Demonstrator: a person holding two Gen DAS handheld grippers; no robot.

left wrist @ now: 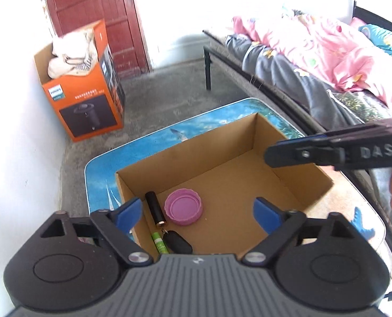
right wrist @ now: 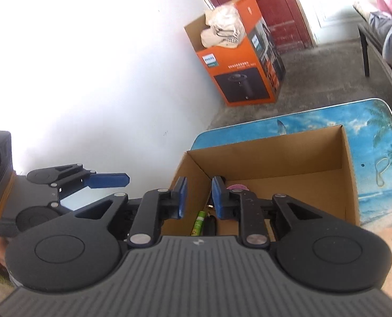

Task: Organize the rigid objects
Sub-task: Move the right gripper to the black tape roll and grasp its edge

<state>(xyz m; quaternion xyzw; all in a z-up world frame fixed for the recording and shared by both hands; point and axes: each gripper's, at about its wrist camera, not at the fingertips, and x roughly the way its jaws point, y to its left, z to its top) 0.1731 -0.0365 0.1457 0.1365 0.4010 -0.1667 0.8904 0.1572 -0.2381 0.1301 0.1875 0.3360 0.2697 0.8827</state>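
Observation:
An open cardboard box (left wrist: pixel 272 134) stands on the blue beach-print table (left wrist: pixel 153 140). In its near corner lie a black battery (left wrist: pixel 155 208), a purple cap (left wrist: pixel 184 207), a green battery (left wrist: pixel 160 243) and a black key fob (left wrist: pixel 177 241). My left gripper (left wrist: pixel 198 212) hovers above them, open and empty. My right gripper (right wrist: pixel 199 198) hangs over the box's near left corner (right wrist: pixel 188 155), its pads a narrow gap apart with nothing between them. It also shows from the side in the left wrist view (left wrist: pixel 328 153). The left gripper shows in the right wrist view (right wrist: pixel 108 181).
An orange Philips carton (left wrist: pixel 87 100) with cloth inside stands on the concrete floor by the white wall. A red door (left wrist: pixel 98 8) is behind it. A bed with pink and grey bedding (left wrist: pixel 314 52) runs along the table's right side.

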